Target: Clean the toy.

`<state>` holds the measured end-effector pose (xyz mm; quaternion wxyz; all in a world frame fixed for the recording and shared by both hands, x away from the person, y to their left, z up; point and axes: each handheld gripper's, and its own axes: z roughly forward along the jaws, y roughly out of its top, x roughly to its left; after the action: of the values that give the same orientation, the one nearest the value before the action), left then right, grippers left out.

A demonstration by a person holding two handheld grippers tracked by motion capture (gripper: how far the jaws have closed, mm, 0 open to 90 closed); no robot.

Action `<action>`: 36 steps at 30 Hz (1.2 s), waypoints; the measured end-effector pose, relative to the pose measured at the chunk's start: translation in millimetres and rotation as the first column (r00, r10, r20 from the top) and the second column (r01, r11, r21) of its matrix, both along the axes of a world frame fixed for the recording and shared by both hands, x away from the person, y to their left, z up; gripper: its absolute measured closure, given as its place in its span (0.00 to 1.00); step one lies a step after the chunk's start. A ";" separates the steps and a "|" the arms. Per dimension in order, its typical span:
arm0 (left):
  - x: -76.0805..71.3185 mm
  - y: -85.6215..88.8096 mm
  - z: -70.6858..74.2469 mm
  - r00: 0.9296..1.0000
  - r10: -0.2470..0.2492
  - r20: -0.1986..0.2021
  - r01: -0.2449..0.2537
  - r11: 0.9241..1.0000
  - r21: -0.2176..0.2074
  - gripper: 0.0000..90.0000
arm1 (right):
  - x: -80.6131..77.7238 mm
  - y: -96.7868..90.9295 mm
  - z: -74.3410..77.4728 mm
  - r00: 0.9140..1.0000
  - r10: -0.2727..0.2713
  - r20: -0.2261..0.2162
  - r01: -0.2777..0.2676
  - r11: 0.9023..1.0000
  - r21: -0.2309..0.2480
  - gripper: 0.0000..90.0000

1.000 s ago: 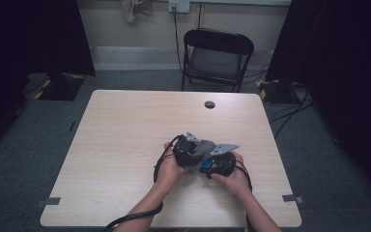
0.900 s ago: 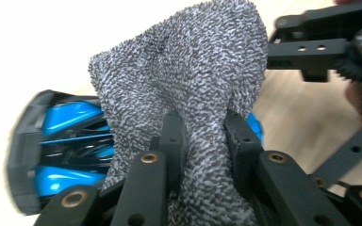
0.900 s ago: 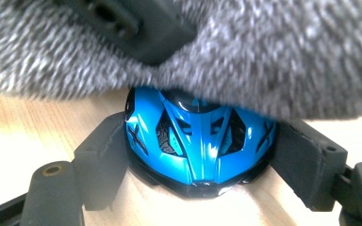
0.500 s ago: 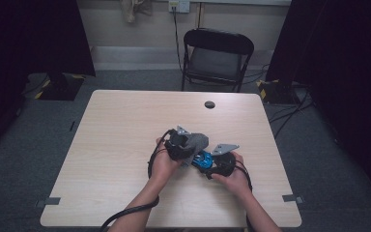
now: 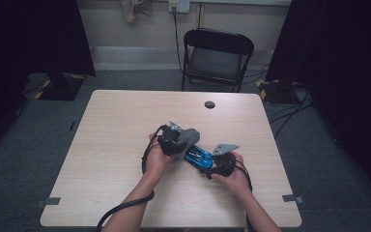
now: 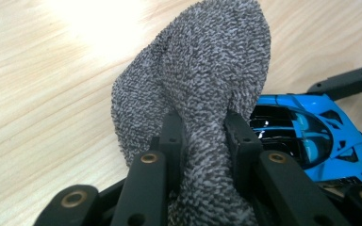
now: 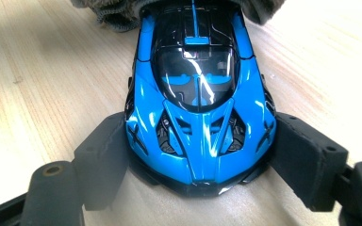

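High view: the left claw [image 5: 183, 140] holds a bunched grey terry cloth [image 5: 189, 137] just past its tips, over the far end of a glossy blue toy sports car [image 5: 198, 157]. The car lies on the pale wood-grain desk [image 5: 116, 125], between the 2 claws. The right claw [image 5: 212, 162] meets the car's near end, its grey plate on top. Well beyond both claws, a small dark round hole [image 5: 209, 104] sits near the far edge of the desk, and a black folding chair [image 5: 217, 58] stands behind it.

Left gripper view: the 2 black jaws stand narrow, pinched hard on a fold of the cloth [image 6: 202, 94], which balloons forward of the tips. To the right of the jaws lies the car [image 6: 311, 136], its dark cabin glass showing; whether the cloth rests on the bodywork here cannot be told.

Right gripper view: the jaws stand wide and clamp the car [image 7: 200, 108] at its 2 flanks, pads pressed to the body. The cloth [image 7: 122, 12] covers the car's far end, straight ahead of the claw.

The step in hand looks like wiping the car. To do it well, the right claw should keep its clamp steady and low so the car cannot roll or twist. The left should press the cloth's loose bulge, not its hard tips, onto the paint. Short strokes along the body's length suit best, since sideways pushes could lever the car out of the pads.
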<state>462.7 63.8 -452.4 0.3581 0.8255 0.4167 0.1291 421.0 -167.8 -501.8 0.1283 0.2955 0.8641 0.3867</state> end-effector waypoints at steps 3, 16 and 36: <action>2.8 4.0 -0.7 1.000 0.009 -0.003 -0.009 1.000 -0.010 0.81 | 0.0 0.0 0.0 1.000 0.000 0.000 0.000 1.000 0.000 0.27; 8.4 22.1 6.5 0.998 0.068 0.006 -0.068 0.997 -0.025 0.81 | -0.1 0.0 0.0 1.000 -0.001 0.000 0.001 1.000 0.000 0.27; -24.5 -30.0 28.9 0.993 -0.119 -0.023 0.114 0.985 -0.133 0.81 | -0.2 0.0 0.0 1.000 -0.002 -0.001 0.002 1.000 0.001 0.27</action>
<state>438.1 33.8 -423.5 0.4120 0.8251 0.3807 0.0675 420.8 -167.8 -501.9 0.1282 0.2965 0.8636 0.3871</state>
